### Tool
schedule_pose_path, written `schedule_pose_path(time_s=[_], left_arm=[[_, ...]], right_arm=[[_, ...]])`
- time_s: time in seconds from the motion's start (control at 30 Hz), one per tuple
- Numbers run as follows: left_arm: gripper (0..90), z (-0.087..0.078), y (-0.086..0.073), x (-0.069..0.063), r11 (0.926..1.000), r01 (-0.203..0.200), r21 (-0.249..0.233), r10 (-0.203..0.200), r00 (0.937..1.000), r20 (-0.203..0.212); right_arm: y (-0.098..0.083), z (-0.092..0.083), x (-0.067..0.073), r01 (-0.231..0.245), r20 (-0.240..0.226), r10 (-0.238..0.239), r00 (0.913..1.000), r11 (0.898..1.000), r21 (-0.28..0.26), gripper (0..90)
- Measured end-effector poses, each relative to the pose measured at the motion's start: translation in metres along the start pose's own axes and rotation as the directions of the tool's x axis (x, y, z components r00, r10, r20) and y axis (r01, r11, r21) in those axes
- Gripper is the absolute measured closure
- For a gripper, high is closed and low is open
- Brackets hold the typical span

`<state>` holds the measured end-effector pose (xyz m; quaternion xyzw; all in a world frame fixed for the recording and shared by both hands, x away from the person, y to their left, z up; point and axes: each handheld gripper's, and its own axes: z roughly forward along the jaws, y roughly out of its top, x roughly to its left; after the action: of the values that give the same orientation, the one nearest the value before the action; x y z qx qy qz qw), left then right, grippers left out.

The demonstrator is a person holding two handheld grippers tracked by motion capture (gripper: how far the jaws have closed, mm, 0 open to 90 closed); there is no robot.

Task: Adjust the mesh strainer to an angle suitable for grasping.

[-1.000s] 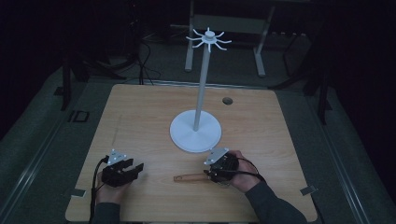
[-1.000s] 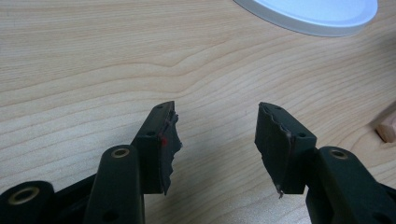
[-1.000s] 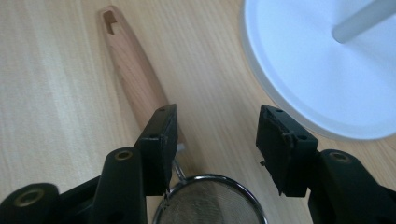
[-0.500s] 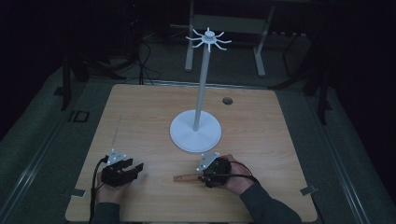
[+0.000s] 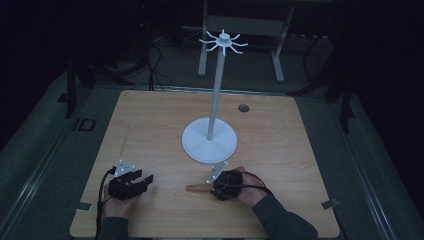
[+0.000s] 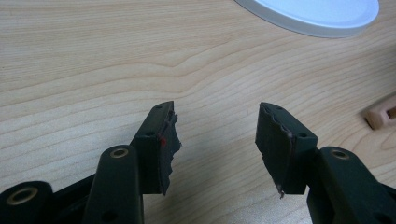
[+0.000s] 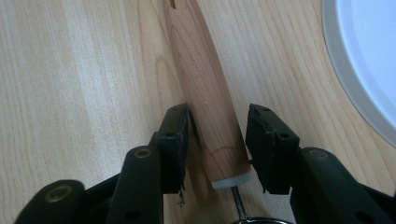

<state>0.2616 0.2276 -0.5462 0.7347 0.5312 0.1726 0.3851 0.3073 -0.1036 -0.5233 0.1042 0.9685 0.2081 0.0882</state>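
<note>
Straddling a wooden handle [image 7: 205, 102], the right gripper [image 7: 217, 147] has its jaws on either side of the thick end, just beside the wood with a sliver of gap on each side, so they are not yet clamped. These jaws have just been closing, with the handle between them. A thin metal shaft [image 7: 237, 198] sticks out of the handle's white-capped end towards the gripper. Compared with a second ago, the right gripper [image 5: 223, 186] sits lower and a little further left along the handle [image 5: 199, 188], which lies flat on the wooden table [image 5: 280, 140] near the front edge. The left gripper [image 6: 217, 140] rests in the same spot as before, jaws spread wide over bare wood, holding nothing. Behind the handle stands a white stand [image 5: 210, 142] with a round base, unmoved.
</note>
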Motion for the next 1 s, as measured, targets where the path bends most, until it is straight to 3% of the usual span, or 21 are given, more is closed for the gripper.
schedule_pose_path(time_s=[0.23, 0.43, 0.6, 1.0], left_arm=[[47.8, 0.000, 0.000, 0.000, 1.0000, 0.000, 0.000, 0.000, 1.0000, 0.001], [47.8, 0.000, 0.000, 0.000, 1.0000, 0.000, 0.001, 0.000, 1.0000, 0.001], [47.8, 0.000, 0.000, 0.000, 1.0000, 0.001, 0.002, -0.001, 1.0000, 0.000], [47.8, 0.001, 0.000, 0.000, 1.0000, 0.002, 0.004, -0.002, 1.0000, 0.001]], right_arm=[[0.001, 0.003, -0.008, -0.019, -0.021, 0.019, 0.9996, 0.999, 0.032, 59.9], [0.002, 0.005, -0.014, -0.023, -0.069, 0.027, 0.9972, 0.997, 0.068, 59.0], [0.002, 0.006, -0.017, -0.028, -0.104, 0.035, 0.9940, 0.997, 0.073, 63.8], [0.001, 0.005, -0.016, -0.009, -0.110, 0.017, 0.9938, 0.997, 0.073, 68.9]])
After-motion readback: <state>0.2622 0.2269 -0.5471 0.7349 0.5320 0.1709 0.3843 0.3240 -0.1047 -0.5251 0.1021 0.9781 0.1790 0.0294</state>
